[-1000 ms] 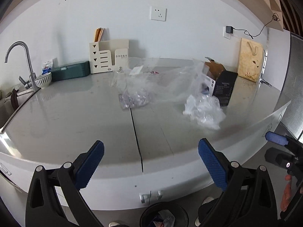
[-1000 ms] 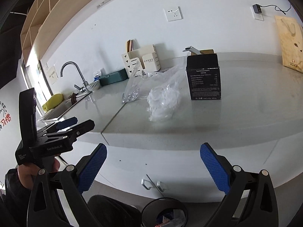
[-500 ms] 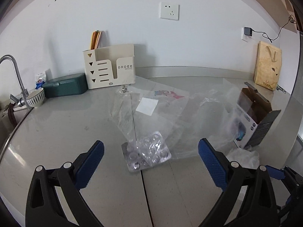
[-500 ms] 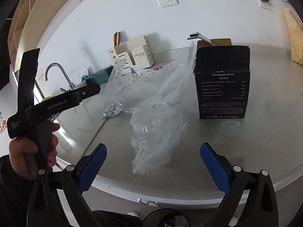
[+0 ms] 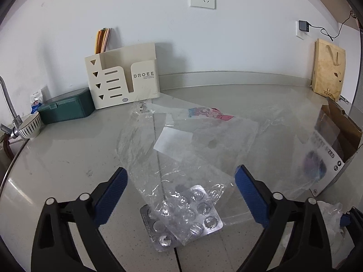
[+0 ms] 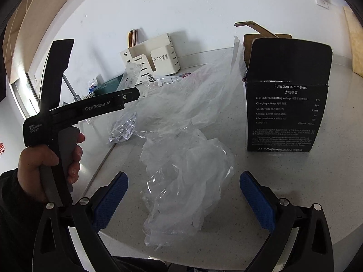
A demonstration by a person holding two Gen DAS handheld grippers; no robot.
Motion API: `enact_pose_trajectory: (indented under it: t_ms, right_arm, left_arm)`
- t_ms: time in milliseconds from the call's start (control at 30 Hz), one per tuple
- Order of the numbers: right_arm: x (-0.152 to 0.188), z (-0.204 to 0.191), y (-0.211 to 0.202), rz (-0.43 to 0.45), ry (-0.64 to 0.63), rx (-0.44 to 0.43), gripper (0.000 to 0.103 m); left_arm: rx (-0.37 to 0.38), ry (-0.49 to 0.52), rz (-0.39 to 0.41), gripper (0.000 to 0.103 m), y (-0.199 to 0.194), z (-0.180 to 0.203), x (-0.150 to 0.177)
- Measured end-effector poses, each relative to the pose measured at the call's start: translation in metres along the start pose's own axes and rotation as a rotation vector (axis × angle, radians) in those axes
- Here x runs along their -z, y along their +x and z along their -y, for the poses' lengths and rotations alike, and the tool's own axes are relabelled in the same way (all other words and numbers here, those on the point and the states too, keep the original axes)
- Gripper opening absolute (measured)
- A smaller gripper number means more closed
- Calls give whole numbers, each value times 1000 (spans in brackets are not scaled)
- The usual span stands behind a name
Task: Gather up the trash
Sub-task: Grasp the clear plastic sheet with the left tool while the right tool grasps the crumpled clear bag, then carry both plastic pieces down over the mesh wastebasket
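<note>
Your clear bag [image 5: 181, 158] veils half the blister pack [image 5: 181, 222]; the picture's right edge cuts the box [image 5: 335, 145].

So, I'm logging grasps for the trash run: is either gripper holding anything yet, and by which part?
Nothing is held. The left gripper is open around the blister pack; the right gripper is open around the crumpled plastic wrap.

A cream organizer [image 5: 123, 80], green box [image 5: 67, 108], striped bowl [image 5: 30, 125] and paper bag [image 5: 329, 68] are ranged along the desk [image 5: 68, 158] rear.
</note>
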State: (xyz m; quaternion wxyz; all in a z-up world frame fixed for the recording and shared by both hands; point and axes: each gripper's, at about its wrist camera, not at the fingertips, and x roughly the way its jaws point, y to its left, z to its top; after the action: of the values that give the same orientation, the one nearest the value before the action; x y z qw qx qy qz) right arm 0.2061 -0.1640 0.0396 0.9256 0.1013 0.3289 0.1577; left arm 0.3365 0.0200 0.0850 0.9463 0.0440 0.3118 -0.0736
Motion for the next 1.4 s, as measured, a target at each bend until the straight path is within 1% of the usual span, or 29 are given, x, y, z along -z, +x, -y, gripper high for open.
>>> enact_pose_trajectory:
  t_ms: [33,67,100,133,167,200,233,267,333,367,433,533,667,800,833,1133,1400]
  right_arm:
    - [-1,0,1,-1,0,-1,99]
    - [-1,0,3,-2,-5,6,97]
    - [-1,-1,3,-1,-9,14,87]
    - [-1,0,4,-2,-11,22,69]
    - [-2,0,6,-5,-12,27,64]
    - [-2,0,7,-7,-10,31,59]
    - [-2,1,7,-10,-11,29,55]
    - [-2,1,8,-11,-12,28,54]
    - [-2,0,7,-5,-13,29,47]
    - [-2,1,7,-2,-12,30,46]
    - [-2,1,6,3,-8,28,46]
    - [0,2,5,8,-6,21,44]
    - [0,0,2,18,-14,19,42]
    - [-2,-2,-1,24,-23,15,35]
    - [-2,-2,-3,24,-23,11,30]
    - [-3,-11,-30,71,-37,10,27]
    - [-2,-28,-73,138,-76,-14,27]
  left_arm:
    - [22,-12,-11,74,3,-3,-1]
    - [40,-19,-24,56,6,-5,-2]
    - [51,-25,-34,46,9,-6,-3]
    - [59,-31,-36,43,10,-8,-3]
    - [71,-32,-33,37,11,-9,-3]
    - [79,-27,-29,27,11,-10,-2]
    - [87,-22,-27,21,11,-10,-2]
    - [91,-20,-24,14,10,-10,-1]
    - [94,-19,-17,11,8,-11,1]
    - [93,-16,-12,8,7,-11,2]
    - [94,-12,-3,6,4,-11,3]
    - [81,-10,30,2,-4,-12,3]
    - [93,-21,50,1,-16,-14,3]
    - [99,-14,76,1,-36,-15,4]
    - [98,-12,88,1,-43,-15,4]
    - [104,-1,168,1,-107,-13,-1]
    - [118,26,244,1,-175,-5,-5]
